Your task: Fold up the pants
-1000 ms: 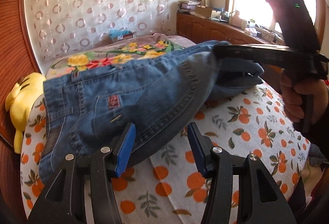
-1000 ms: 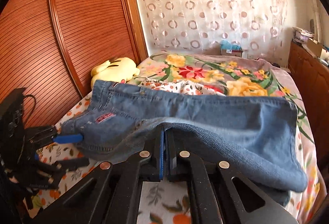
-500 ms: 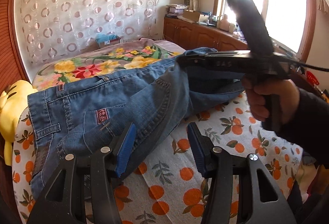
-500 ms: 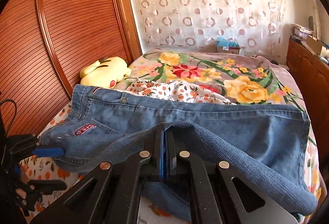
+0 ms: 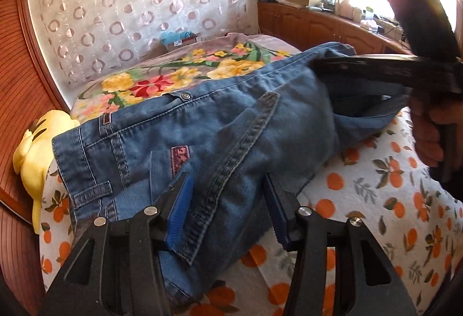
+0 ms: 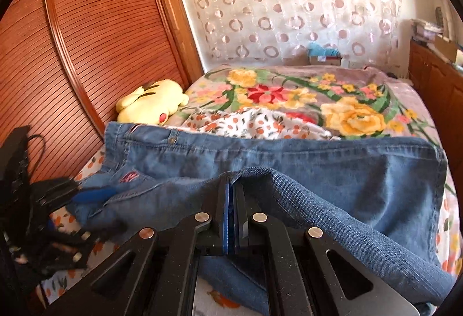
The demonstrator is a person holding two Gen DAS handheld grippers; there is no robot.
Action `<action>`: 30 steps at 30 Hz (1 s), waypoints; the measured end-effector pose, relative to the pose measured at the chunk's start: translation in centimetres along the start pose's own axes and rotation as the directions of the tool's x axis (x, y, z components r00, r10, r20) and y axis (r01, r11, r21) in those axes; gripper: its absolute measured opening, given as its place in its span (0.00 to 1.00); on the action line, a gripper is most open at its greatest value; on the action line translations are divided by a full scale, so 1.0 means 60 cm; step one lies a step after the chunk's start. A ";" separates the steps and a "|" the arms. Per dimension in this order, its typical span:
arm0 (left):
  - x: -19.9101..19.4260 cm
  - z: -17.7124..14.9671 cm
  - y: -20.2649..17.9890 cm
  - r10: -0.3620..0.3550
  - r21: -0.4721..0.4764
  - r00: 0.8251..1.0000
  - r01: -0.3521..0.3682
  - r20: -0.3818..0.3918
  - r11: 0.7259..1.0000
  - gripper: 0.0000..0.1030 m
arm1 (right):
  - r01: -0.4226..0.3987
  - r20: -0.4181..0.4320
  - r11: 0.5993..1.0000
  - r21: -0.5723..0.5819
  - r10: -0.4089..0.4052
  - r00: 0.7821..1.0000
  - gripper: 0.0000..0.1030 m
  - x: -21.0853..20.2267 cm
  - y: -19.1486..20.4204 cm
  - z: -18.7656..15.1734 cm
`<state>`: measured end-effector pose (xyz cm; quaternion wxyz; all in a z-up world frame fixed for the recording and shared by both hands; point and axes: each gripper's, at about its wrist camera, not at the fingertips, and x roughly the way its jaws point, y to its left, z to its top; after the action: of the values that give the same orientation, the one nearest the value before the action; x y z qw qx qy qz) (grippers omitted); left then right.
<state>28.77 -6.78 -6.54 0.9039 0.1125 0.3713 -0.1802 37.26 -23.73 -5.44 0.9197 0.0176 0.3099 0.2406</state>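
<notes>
Denim pants [image 5: 220, 124] lie across the bed [image 5: 361, 200], on its orange-print sheet, doubled over lengthwise, with the waistband well beyond and to the left of the left gripper [image 5: 228, 200]. That gripper's blue fingers [image 5: 181, 208] stand partly apart, straddling the near seamed edge of the seat; cloth sits between them, but the pads do not look pressed onto it, so I read them as open around the fabric rather than clamped. Probably they are set there to catch or pin this end while the other end is carried. The right gripper [image 6: 230, 214] has its fingers closed tight on a fold of the leg, and the denim drapes off both sides of them, so that end is lifted clear of the sheet. Holding it raised keeps the layers from dragging and lets the leg be laid toward the waistband. A yellow plush toy [image 6: 150, 104] rests far beyond the fingers by the wooden wardrobe, and a floral blanket [image 6: 318, 96] lies behind the pants, both out of the way.
</notes>
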 end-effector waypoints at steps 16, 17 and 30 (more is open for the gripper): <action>0.009 0.033 0.057 -0.020 -0.086 1.000 0.022 0.024 0.996 0.50 | -0.043 -0.087 0.994 -0.102 0.035 0.996 0.12 -0.045 0.043 -0.042; 0.012 0.033 0.063 -0.037 -0.097 0.999 0.039 0.018 0.994 0.50 | -0.058 -0.087 0.992 -0.110 0.048 0.995 0.12 -0.041 0.048 -0.039; 0.013 0.026 0.079 -0.099 -0.113 0.995 0.099 0.004 0.989 0.51 | -0.178 -0.072 0.969 -0.172 0.168 0.983 0.15 -0.012 0.073 -0.010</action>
<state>32.23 -3.17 -5.68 0.8984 0.0427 0.3867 -0.2036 34.53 -20.29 -4.70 0.8839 -0.0443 0.3106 0.3468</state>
